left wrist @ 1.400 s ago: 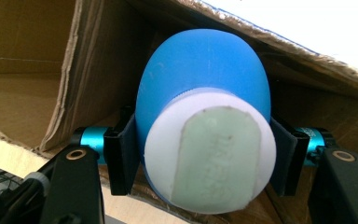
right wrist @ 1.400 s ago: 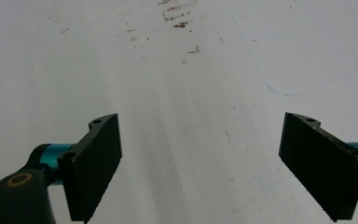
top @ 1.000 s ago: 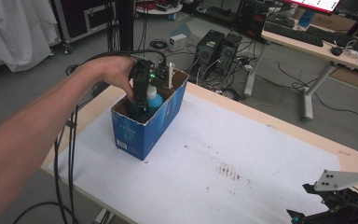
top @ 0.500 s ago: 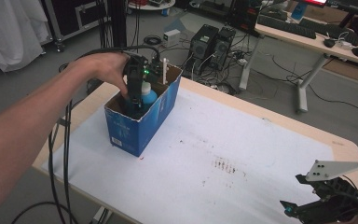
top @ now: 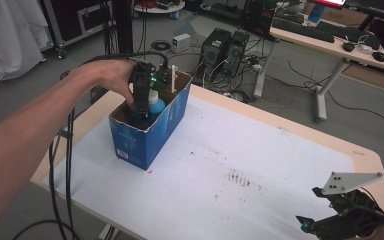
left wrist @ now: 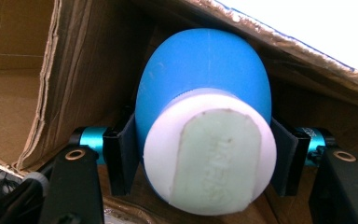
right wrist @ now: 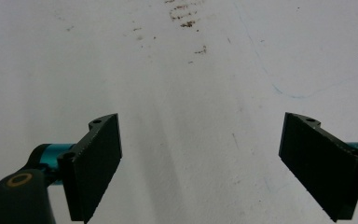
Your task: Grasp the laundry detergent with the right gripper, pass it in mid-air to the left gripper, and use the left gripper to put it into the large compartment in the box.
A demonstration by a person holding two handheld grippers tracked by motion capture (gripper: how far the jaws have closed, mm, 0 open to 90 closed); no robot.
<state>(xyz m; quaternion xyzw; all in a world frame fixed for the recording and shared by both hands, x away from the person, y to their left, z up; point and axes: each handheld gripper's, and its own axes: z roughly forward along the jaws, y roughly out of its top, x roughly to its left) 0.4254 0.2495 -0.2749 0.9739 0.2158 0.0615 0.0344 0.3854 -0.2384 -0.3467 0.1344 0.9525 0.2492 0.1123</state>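
Left claw (left wrist: pixel 200 163) pinches blue bottle (left wrist: pixel 205 116) inside box (top: pixel 150 130); right claw (right wrist: pixel 214 163) spread.

No lettering can be read anywhere at the table. The blue box (top: pixel 147 135) carries a white label patch low on its near end, its print too small to make out. Raised characters are moulded into the pale cap (left wrist: pixel 214 156) of the blue bottle (left wrist: pixel 200 65), but they stay too blurred to make out.

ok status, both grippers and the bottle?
Left gripper shut on blue bottle inside cardboard box. Right gripper open, empty, over the table. Box walls close around.
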